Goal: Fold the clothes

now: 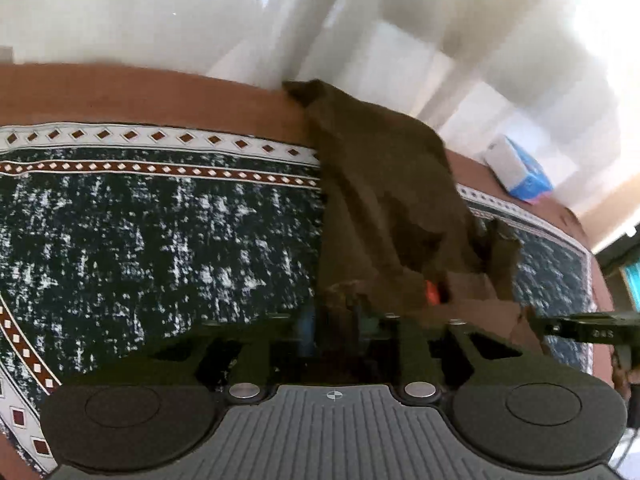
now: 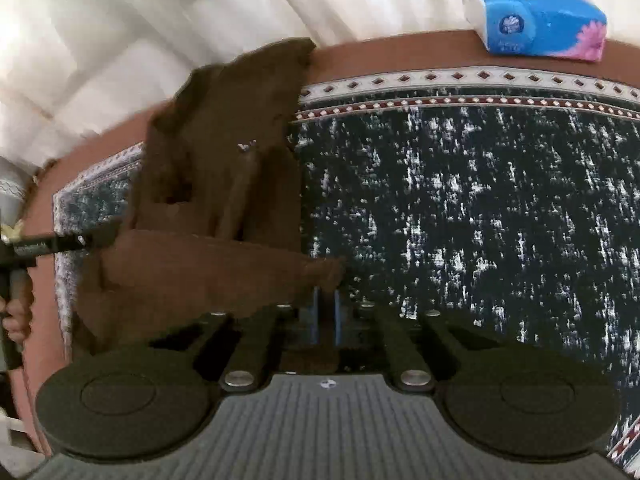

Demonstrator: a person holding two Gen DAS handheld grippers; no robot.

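Brown garment [image 2: 224, 184] hangs blurred above the patterned cloth's [image 2: 460, 208] far edge, its shape unreadable. The right gripper [image 2: 326, 316] is clamped on it; the left gripper's [image 1: 336, 320] fingers, buried in fabric, also pinch it.

My right tool [image 2: 326, 312] pinches the brown garment [image 2: 224, 184], which stretches toward the bench's far edge; a blue tissue pack [image 2: 536, 20] sits at that edge.

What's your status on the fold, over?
Left gripper and right gripper both shut on the brown garment, edge lifted between them over the patterned cloth. Tissue pack at far edge, clear of the fold.
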